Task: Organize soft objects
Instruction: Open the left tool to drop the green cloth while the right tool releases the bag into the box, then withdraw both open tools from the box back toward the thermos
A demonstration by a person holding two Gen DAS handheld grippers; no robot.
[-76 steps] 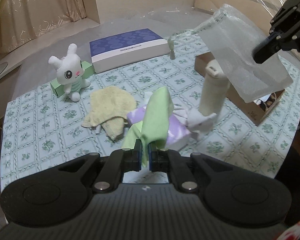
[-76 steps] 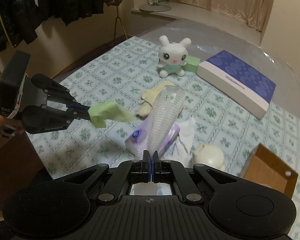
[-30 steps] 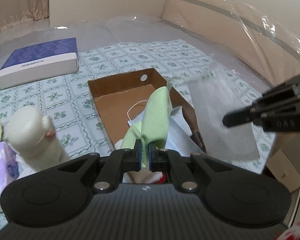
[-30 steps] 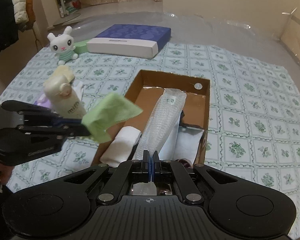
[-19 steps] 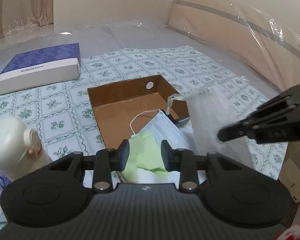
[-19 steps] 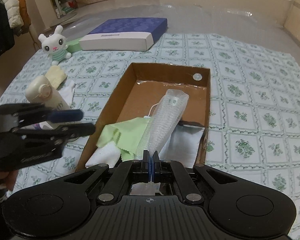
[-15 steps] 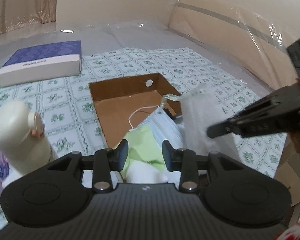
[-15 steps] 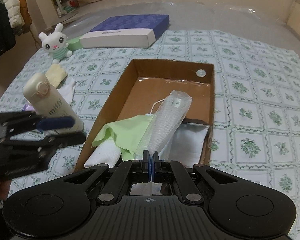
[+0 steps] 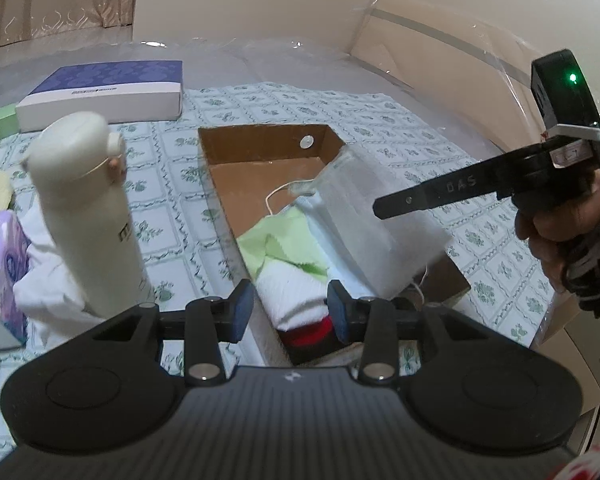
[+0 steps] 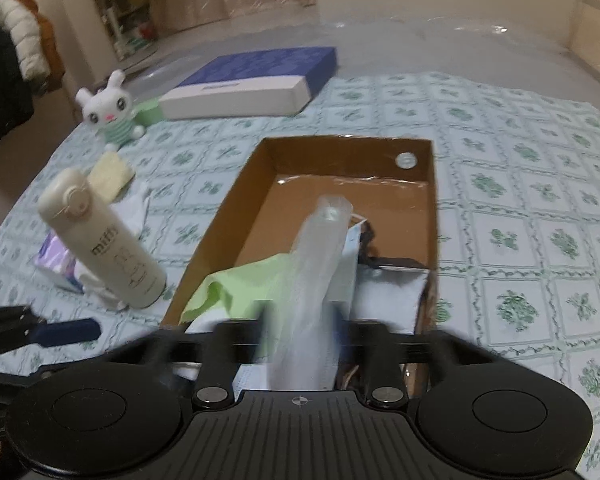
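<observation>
In the left wrist view, the left tongs (image 9: pixel 288 310) stand open, with nothing pressed between the two blue pads; the jaws have just been opening. They hang over the near end of a brown cardboard box (image 9: pixel 260 146) that lies on a bed with a green-patterned cloth (image 9: pixel 380 120). Inside the box, at the near end, there is a folded white cloth (image 9: pixel 288 288) with something red (image 9: pixel 312 330) under it. A light green cloth (image 9: pixel 276 246) lies on top of the white one, free of the tongs. Beside it lies a pale blue face mask (image 9: pixel 324 220) with a white ear loop. The far part of the box floor is bare. A clear plastic bag (image 9: pixel 376 216) leans over the right wall of the box. The right tongs (image 9: pixel 384 210), held by a hand (image 9: pixel 560 232), are at this bag. To the left of the box stands a cream bottle (image 9: pixel 88 216), and further away lies a blue and white flat box (image 9: pixel 104 92).

In the right wrist view, the right tongs (image 10: pixel 300 320) are blurred, and their jaws have just been opening. They stand apart, with the clear plastic bag (image 10: pixel 316 276) between them and not pressed. The bag reaches into the cardboard box (image 10: pixel 432 200), above the green cloth (image 10: pixel 236 284) and the mask (image 10: pixel 352 256). A white rabbit toy (image 10: pixel 108 110) sits far left on the cloth.
</observation>
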